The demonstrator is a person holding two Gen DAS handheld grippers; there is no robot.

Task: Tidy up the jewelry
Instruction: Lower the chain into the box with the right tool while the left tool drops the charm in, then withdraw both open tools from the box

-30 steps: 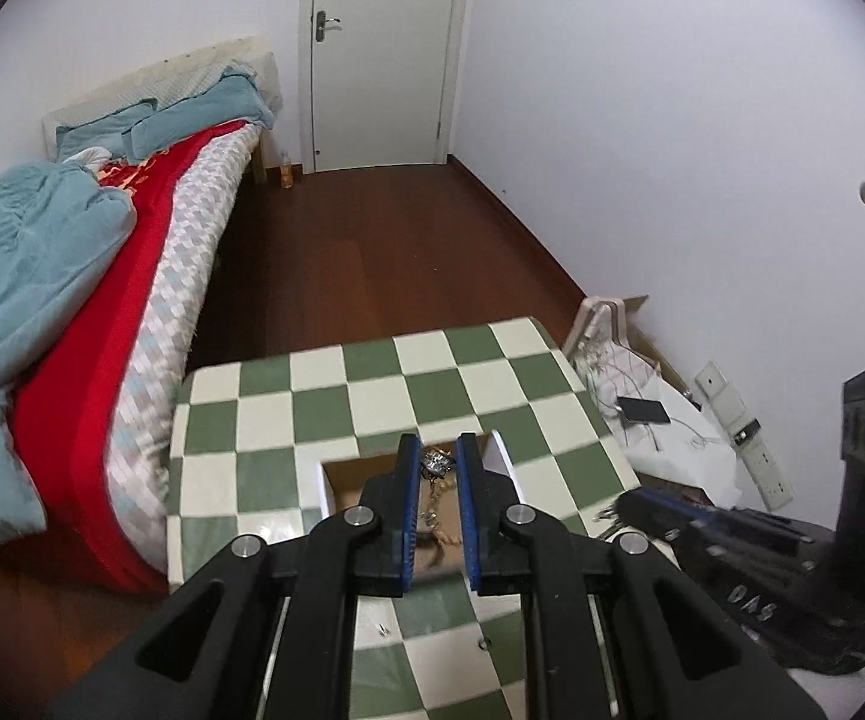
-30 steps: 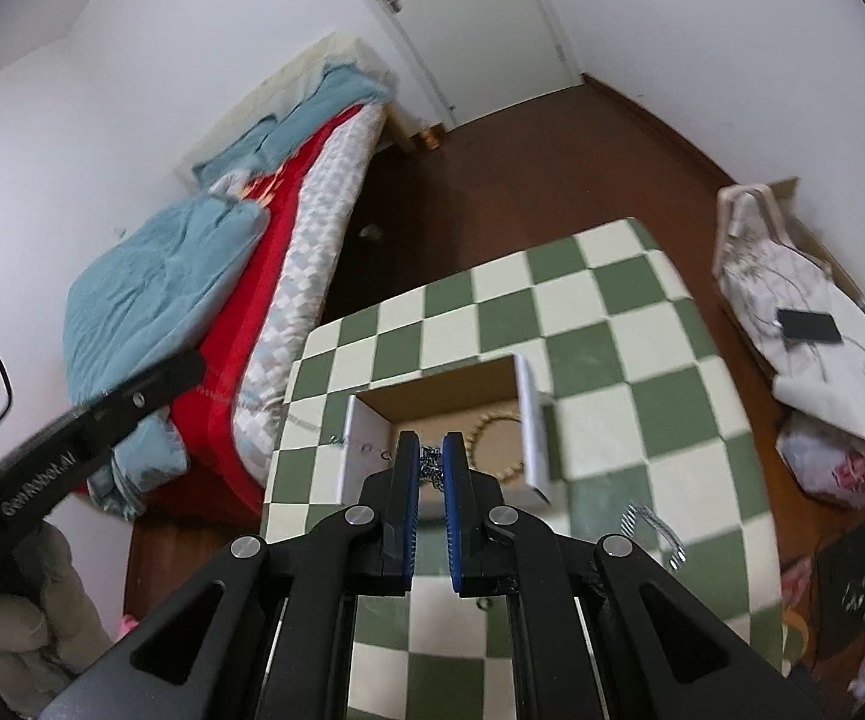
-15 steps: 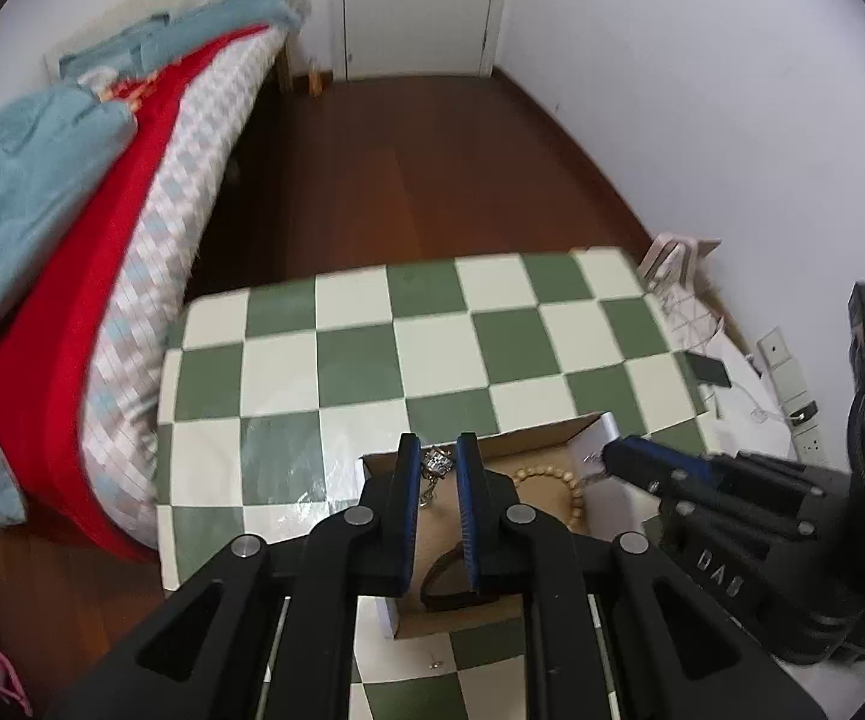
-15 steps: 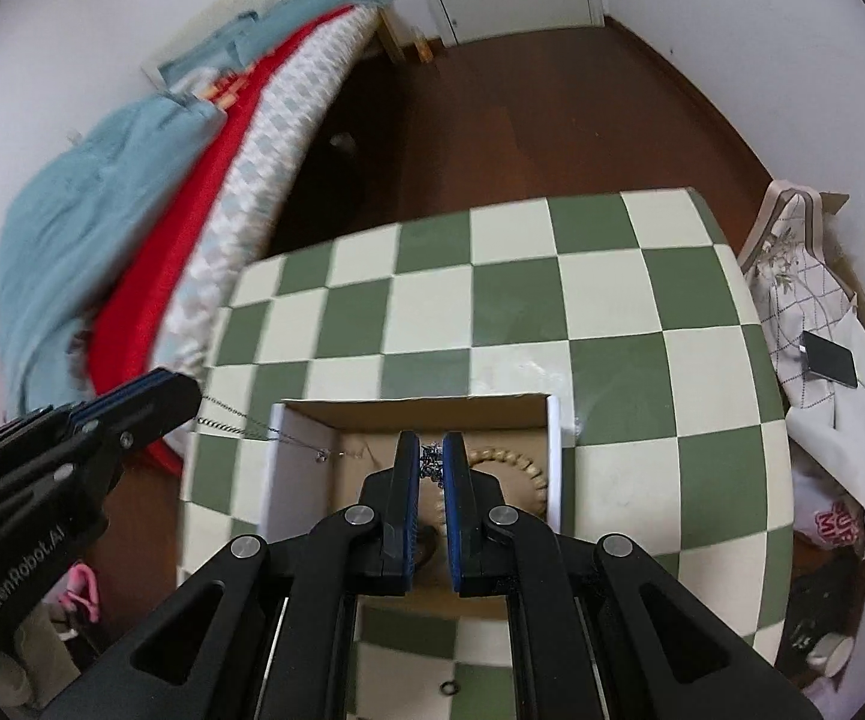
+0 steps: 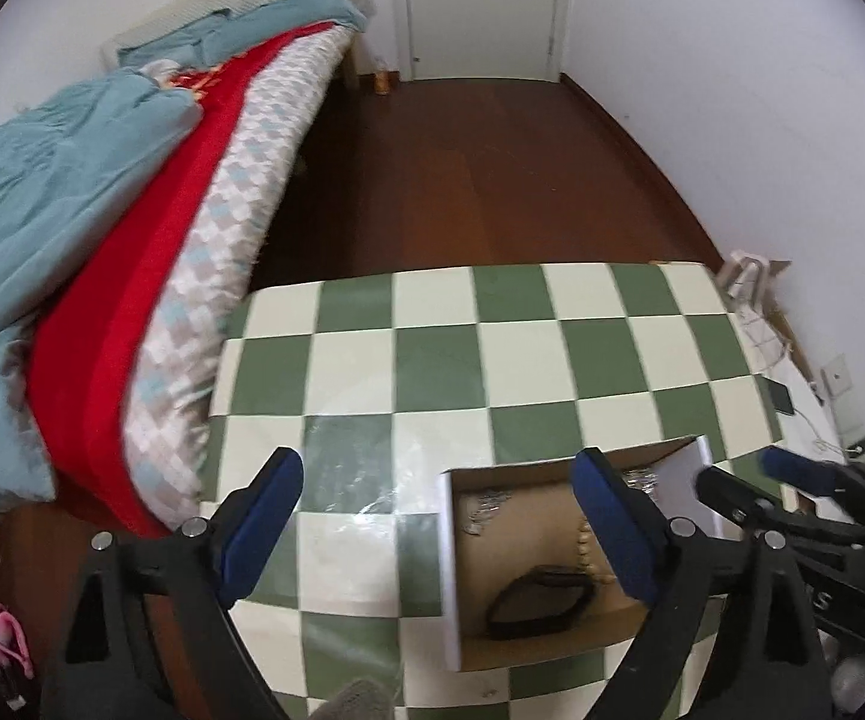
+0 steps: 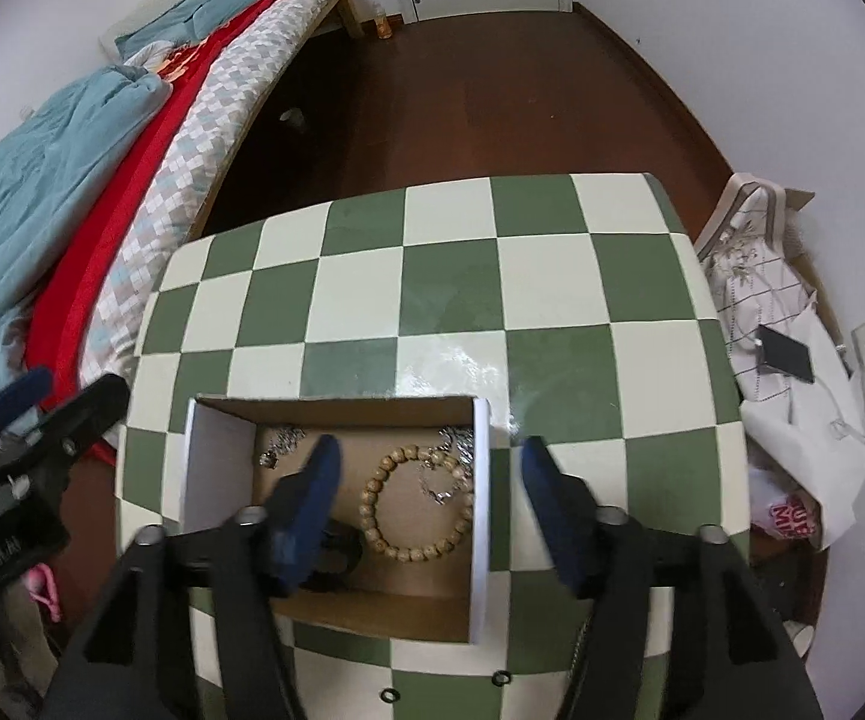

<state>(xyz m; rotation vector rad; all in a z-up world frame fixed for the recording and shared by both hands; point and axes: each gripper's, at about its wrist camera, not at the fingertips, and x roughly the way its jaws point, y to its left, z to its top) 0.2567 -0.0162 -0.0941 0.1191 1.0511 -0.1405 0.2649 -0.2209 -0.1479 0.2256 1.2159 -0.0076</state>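
An open cardboard box (image 6: 216, 468) sits on the green-and-white checkered table (image 6: 450, 300). Inside lie a wooden bead bracelet (image 6: 414, 504), silver chain pieces at the left (image 6: 276, 447) and right (image 6: 450, 456), and a black band (image 6: 342, 552). My right gripper (image 6: 431, 450) is open above the box, nothing between its fingers. My left gripper (image 5: 437, 468) is open too, straddling the left wall of the box (image 5: 447, 570). The left wrist view shows the chain (image 5: 486, 510), some beads (image 5: 582, 546) and the band (image 5: 537, 600); the right gripper (image 5: 792, 480) is at its right edge.
A bed with red and teal bedding (image 6: 72, 180) runs along the table's left side. A patterned bag with a phone (image 6: 783, 354) lies to the right, by wall sockets. Two small dark rings (image 6: 389, 695) rest near the table's front edge. Wooden floor and a door lie beyond.
Both grippers went from shut on the silver chain to open. The chain now lies in the box. Both cameras have tilted down over the box.
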